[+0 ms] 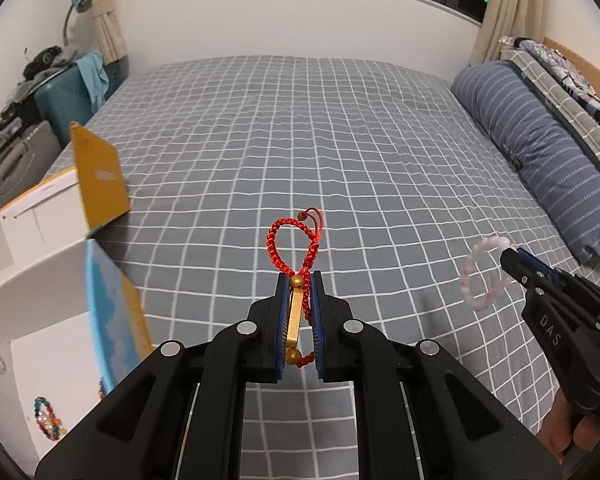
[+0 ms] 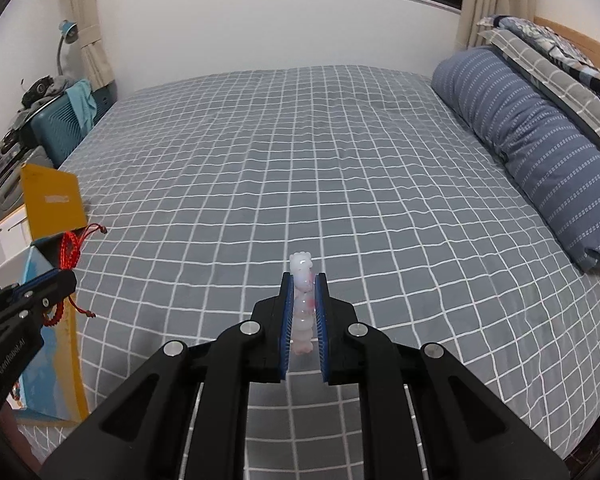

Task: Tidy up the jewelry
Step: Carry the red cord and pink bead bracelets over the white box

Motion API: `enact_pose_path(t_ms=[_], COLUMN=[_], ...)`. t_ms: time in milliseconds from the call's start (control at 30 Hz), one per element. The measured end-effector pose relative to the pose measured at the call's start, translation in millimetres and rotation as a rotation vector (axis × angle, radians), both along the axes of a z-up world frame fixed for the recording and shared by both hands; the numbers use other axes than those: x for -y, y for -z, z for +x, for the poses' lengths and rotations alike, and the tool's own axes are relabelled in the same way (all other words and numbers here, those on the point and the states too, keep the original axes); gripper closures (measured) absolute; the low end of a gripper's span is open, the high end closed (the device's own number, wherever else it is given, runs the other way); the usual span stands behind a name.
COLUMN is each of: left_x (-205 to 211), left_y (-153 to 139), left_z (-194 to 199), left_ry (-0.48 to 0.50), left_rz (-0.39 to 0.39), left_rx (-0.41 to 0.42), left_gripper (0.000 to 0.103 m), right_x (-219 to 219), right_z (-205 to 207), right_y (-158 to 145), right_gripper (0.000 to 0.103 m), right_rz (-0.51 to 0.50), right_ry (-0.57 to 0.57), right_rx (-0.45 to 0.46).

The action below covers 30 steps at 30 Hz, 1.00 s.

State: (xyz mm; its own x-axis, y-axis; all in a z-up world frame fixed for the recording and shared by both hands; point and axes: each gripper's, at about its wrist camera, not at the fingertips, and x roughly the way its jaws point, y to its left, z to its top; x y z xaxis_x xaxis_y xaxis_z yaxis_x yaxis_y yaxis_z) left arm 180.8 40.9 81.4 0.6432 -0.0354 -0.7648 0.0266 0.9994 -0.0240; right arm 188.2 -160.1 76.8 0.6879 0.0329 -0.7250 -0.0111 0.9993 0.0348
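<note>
Left gripper: jaws clamped on a red braided bracelet with gold beads and a gold bar; its loop stands free above the fingertips, over the bed.

Right gripper: jaws clamped on a pale pink bead bracelet, seen edge-on between the blue pads, so its ring shape shows only in the left wrist view.

Both bracelets hang clear of the grey checked bedspread.

An open white box with yellow flaps sits at the bed's left edge, cut off by the frame; a multicoloured bead bracelet lies inside, part hidden.

Legible writing: "DAS" on the right gripper's body in the left view. The print on the yellow flap is too blurred to read.

A blue striped pillow lies at right.
</note>
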Motion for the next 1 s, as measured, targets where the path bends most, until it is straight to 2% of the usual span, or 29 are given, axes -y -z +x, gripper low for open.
enact_pose_path(t_ms=[633,1000], left_x=[-68.8,-143.4], left_y=[-35.0,-40.1], left_z=[-38.0,-79.0], left_ry=[-0.110,-0.240], left_rz=[0.011,0.018], left_rx=[0.036,0.041], left_gripper=[0.093,0.093], right_x=[-90.5,-167.7], right_z=[-28.6,-55.7], right_y=[-27.9,-52.3], right_gripper=[0.093,0.093], right_rz=[0.021,0.057], right_ry=[-0.124,-0.249], right_rx=[0.030,0.073])
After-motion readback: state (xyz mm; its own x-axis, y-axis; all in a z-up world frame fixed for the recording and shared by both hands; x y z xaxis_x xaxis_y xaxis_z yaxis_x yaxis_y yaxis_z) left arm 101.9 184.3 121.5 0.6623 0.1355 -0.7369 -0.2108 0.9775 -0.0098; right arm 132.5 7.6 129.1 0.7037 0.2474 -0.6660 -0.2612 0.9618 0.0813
